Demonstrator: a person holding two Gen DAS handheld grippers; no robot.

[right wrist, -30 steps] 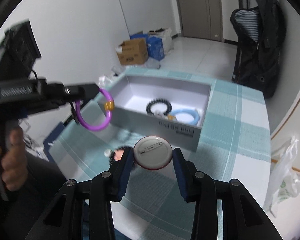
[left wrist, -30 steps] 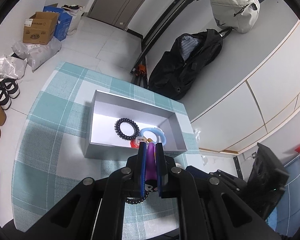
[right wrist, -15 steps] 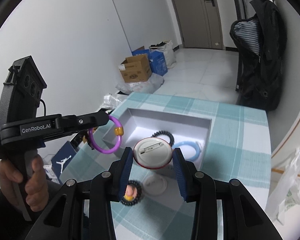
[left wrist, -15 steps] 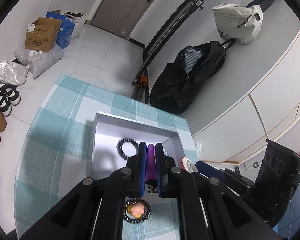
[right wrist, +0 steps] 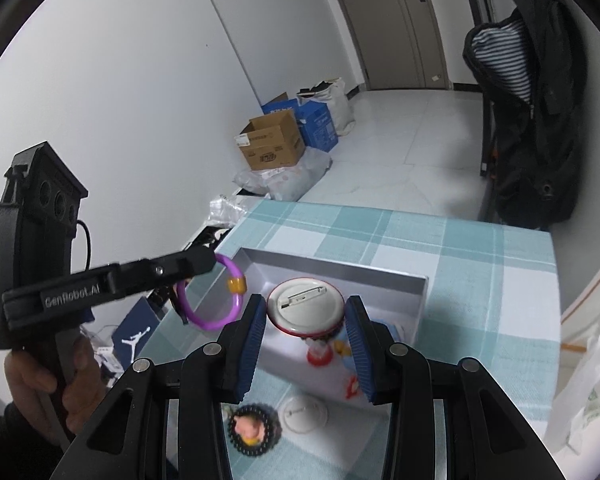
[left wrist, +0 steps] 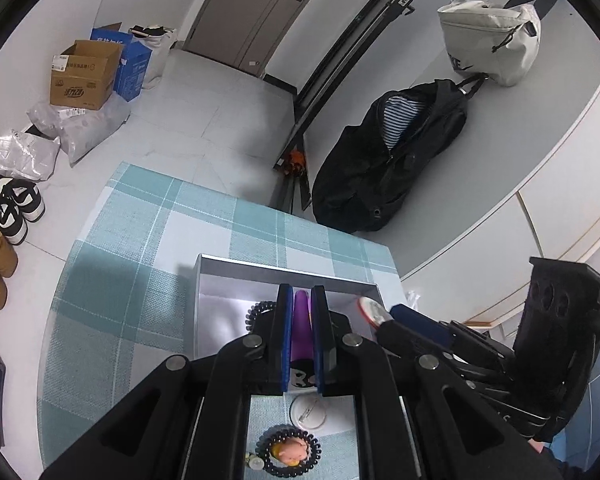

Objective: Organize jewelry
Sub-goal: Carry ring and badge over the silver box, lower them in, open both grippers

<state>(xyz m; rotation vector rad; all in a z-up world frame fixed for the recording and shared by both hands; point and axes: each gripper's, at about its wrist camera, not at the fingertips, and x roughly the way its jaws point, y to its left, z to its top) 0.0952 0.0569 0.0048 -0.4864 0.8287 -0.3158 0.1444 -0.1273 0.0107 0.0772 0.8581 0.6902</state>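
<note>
While both claws have carried their pieces from beside the silver box (right wrist: 340, 272) to above its near side, the left claw (left wrist: 301, 316) stays clamped on the purple bracelet (right wrist: 214, 296) at the left. To its right, the right claw (right wrist: 306, 320) grips the round badge (right wrist: 305, 307) over the box, so both look ready to drop, while a beaded bracelet (right wrist: 253, 430) waits on the checked surface (right wrist: 480, 280).

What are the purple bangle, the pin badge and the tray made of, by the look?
Purple bangle: likely glossy plastic or resin; smooth, slightly translucent, with an amber bead. Held by the left gripper.
Pin badge: looks like pressed metal; pale back with a pin bar, red rim. Held by the right gripper.
Tray: probably card with a matte silver finish; thin, sharp-cornered walls.
</note>
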